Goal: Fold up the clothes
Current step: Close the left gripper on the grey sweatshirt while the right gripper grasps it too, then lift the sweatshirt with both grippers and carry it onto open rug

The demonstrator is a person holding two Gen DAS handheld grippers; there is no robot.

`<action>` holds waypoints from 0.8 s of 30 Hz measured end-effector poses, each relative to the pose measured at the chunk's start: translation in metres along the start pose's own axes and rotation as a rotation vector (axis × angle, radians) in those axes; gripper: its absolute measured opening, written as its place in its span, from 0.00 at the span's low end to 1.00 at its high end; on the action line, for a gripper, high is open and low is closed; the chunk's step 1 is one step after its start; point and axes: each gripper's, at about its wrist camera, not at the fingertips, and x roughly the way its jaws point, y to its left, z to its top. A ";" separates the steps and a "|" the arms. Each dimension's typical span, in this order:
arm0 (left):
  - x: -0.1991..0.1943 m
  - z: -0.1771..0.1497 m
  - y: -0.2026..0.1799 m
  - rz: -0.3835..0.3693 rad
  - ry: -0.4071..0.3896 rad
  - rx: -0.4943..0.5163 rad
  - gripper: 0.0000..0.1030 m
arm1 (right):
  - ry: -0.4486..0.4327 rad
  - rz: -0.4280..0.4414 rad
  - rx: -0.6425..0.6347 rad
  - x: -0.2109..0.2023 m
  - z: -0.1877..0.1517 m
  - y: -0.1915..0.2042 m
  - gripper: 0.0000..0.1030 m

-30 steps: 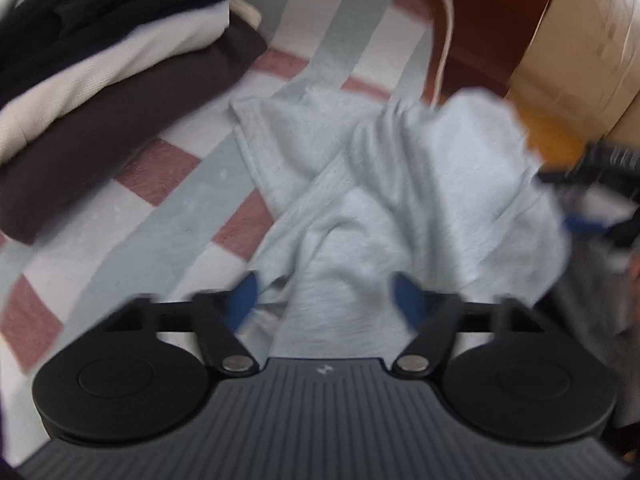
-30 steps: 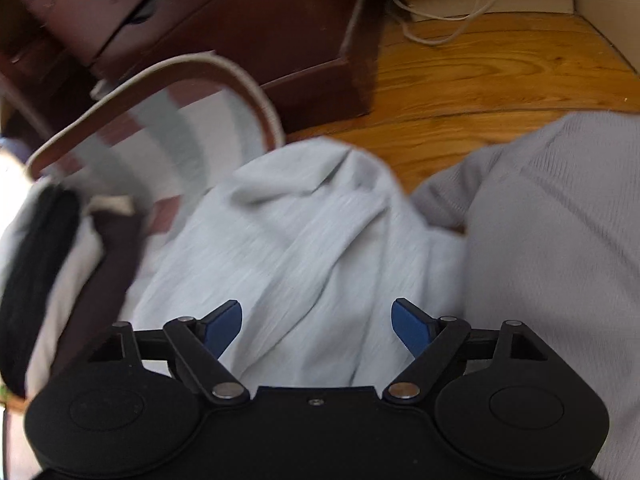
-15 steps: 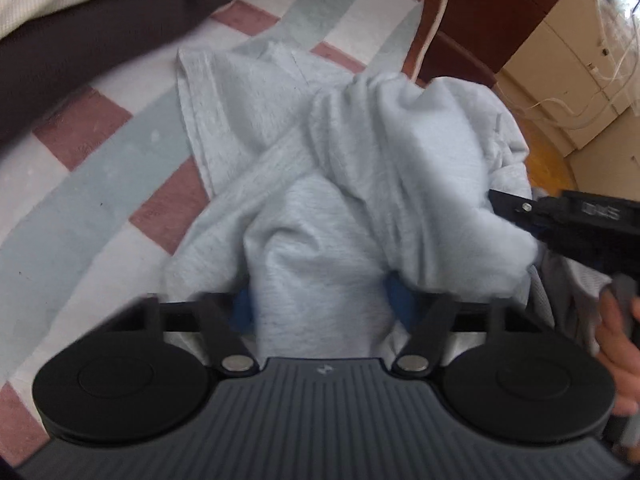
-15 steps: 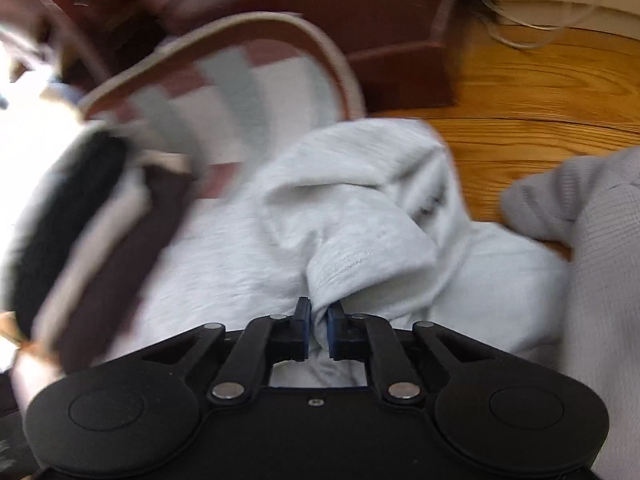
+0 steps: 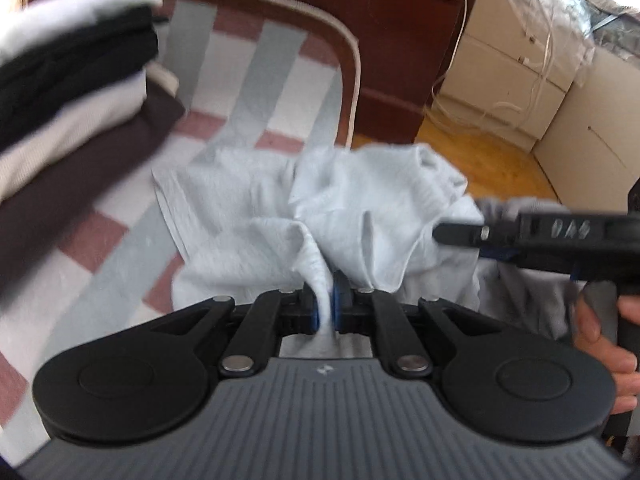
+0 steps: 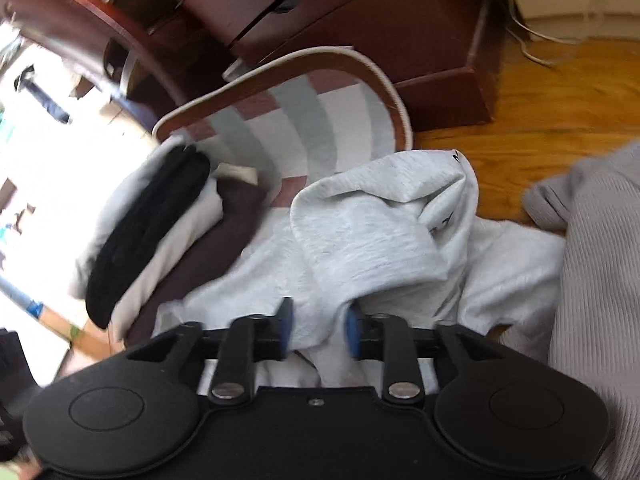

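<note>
Daylight floods my right wrist view from the far left of the tongs, blowing that window area (image 6: 48,152) out to white. Fisheye bending curves every edge. Left of my left tongs, the folded stack (image 5: 68,92) smears with motion blur.

**Much blurred, much cut off**

The folded stack (image 5: 72,92) smears with motion and runs past the left edge. The grey knit garment (image 6: 592,264) is cropped at right. A print (image 6: 456,157) on the light grey shirt (image 6: 380,232) is unreadable.
</note>
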 end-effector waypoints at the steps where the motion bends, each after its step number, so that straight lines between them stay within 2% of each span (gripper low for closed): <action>1: 0.004 -0.003 0.002 -0.012 0.013 -0.018 0.08 | -0.004 0.000 0.019 0.000 -0.002 -0.003 0.52; 3: 0.013 -0.008 0.009 -0.036 0.045 -0.061 0.13 | 0.010 -0.025 0.048 0.009 -0.004 -0.010 0.67; 4: 0.019 -0.010 0.013 -0.044 0.066 -0.082 0.20 | 0.019 -0.041 0.063 0.015 -0.005 -0.014 0.69; 5: 0.025 -0.012 0.017 -0.045 0.095 -0.103 0.38 | 0.028 -0.060 0.077 0.022 -0.006 -0.018 0.69; 7: 0.038 -0.016 0.024 -0.039 0.145 -0.141 0.57 | 0.046 -0.095 0.106 0.035 -0.009 -0.026 0.69; 8: 0.043 -0.018 0.026 -0.028 0.168 -0.145 0.52 | 0.049 -0.103 0.108 0.040 -0.011 -0.028 0.58; 9: 0.047 -0.019 0.027 -0.008 0.189 -0.139 0.42 | 0.048 -0.109 0.101 0.042 -0.013 -0.028 0.23; 10: 0.047 -0.020 0.025 0.032 0.196 -0.103 0.17 | 0.039 -0.111 0.079 0.042 -0.014 -0.025 0.14; 11: 0.043 -0.021 0.021 0.065 0.177 -0.061 0.12 | 0.022 -0.111 0.043 0.039 -0.015 -0.020 0.14; 13: 0.030 -0.021 0.013 0.107 0.108 0.010 0.08 | -0.040 -0.094 -0.034 0.026 -0.018 -0.005 0.12; 17: -0.010 -0.010 -0.001 0.235 -0.034 0.123 0.07 | -0.155 -0.015 -0.163 -0.012 -0.012 0.033 0.12; 24: -0.117 0.020 0.019 0.290 -0.293 0.071 0.07 | -0.228 0.127 -0.351 -0.063 0.015 0.102 0.11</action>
